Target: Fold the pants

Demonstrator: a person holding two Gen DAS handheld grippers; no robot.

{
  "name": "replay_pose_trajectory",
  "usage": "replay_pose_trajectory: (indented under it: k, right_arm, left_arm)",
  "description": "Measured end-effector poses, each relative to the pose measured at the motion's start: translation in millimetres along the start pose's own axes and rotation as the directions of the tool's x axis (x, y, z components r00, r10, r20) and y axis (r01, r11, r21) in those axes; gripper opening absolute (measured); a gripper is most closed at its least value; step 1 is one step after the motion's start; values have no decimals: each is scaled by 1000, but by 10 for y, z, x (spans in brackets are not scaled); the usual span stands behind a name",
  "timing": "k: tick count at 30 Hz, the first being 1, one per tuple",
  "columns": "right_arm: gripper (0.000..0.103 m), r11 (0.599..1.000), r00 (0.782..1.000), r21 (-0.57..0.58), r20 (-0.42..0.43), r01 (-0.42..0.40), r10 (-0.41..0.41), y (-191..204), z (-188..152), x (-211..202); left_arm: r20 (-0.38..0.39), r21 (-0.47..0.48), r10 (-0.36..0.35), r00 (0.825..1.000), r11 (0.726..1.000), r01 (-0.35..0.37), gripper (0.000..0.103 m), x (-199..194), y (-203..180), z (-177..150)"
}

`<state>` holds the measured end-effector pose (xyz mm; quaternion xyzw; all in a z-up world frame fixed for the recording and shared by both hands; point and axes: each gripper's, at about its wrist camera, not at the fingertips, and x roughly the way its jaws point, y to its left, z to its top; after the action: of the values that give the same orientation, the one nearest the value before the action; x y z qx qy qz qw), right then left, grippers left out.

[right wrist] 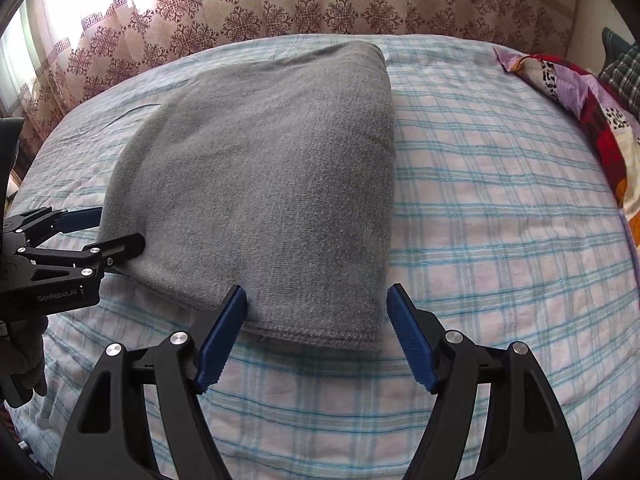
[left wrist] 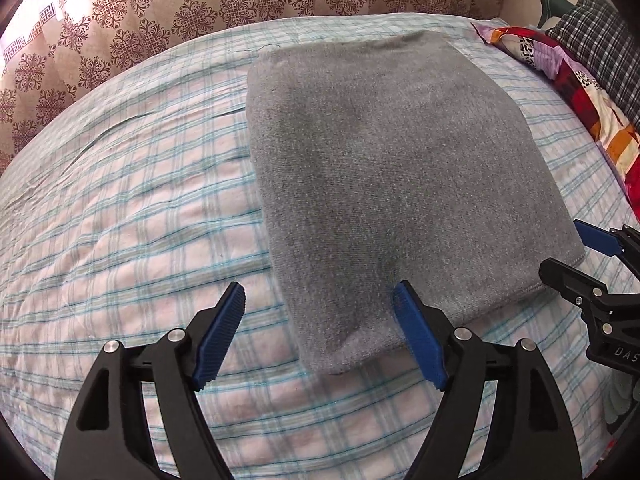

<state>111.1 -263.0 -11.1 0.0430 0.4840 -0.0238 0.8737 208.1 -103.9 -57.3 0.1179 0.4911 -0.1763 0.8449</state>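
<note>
The grey pants (left wrist: 380, 184) lie folded into a thick rectangle on the checked bed sheet (left wrist: 120, 240). My left gripper (left wrist: 320, 300) is open at the fold's near left corner: its right pad sits at the cloth's edge and its left pad is over bare sheet. My right gripper (right wrist: 316, 296) is open around the near right corner of the pants (right wrist: 272, 184), where the stitched hem shows between its blue pads. Each gripper appears in the other's view: the right gripper (left wrist: 560, 246) at the right corner, the left gripper (right wrist: 120, 228) at the left. Neither grips the cloth.
A patterned brown curtain (left wrist: 160, 0) hangs behind the bed. A colourful patchwork pillow (left wrist: 560, 80) and a dark checked cloth (left wrist: 600, 32) lie along the right side. A gloved hand (right wrist: 24, 352) holds the left gripper. Bare sheet (right wrist: 500, 200) lies right of the pants.
</note>
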Motion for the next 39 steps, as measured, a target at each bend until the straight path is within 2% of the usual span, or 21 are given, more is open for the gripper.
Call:
replay_pose_trajectory:
  k: [10, 16, 24, 32, 36, 39]
  right_arm:
    - [77, 998, 995, 63, 99, -19, 13, 71, -79, -478]
    - [81, 998, 982, 63, 186, -7, -5, 86, -29, -718]
    - [88, 996, 969, 82, 242, 20, -39, 57, -58, -875]
    - [88, 996, 955, 80, 292, 37, -59, 54, -39, -1006]
    - [89, 995, 942, 77, 326, 57, -79, 72, -39, -1088]
    - [89, 994, 931, 76, 350, 79, -101, 81, -38, -1134]
  left_arm:
    - [71, 39, 65, 995, 997, -68, 85, -455, -170, -171]
    - [137, 55, 88, 987, 994, -97, 97, -776, -296, -174]
    - [210, 44, 172, 962, 982, -185, 100, -1098, -401, -124]
    - [269, 8, 186, 945, 981, -196, 100, -1359, -408, -95]
    - [307, -38, 215, 927, 976, -213, 100, -1475, -389, -80]
    - [298, -81, 261, 918, 965, -248, 100, -1502, -336, -52]
